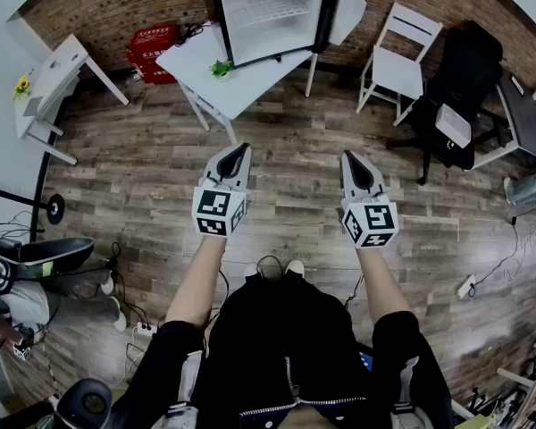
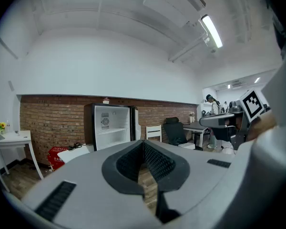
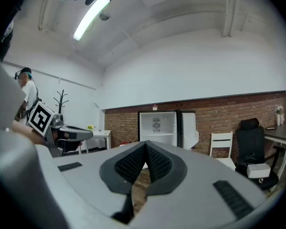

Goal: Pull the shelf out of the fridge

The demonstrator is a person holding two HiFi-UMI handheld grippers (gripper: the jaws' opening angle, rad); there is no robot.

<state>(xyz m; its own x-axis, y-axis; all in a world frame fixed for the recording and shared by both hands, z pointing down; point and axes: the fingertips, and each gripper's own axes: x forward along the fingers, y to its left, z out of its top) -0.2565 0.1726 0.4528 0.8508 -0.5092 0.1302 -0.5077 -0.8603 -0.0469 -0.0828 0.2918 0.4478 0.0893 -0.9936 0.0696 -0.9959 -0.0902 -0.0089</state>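
Facing the boxy fridge [image 1: 272,12], left gripper [image 1: 241,151] and right gripper [image 1: 350,158] (ribbed black pads [image 2: 160,162]) sit closed, empty.

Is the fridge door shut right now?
No, the door of the fridge stands swung open, showing its white inside and shelf.

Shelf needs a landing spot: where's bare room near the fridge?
White table is bare in front of the fridge, beside the small plant. Wood floor in front of the table is open. Crowded at right: white chair, black office chair.
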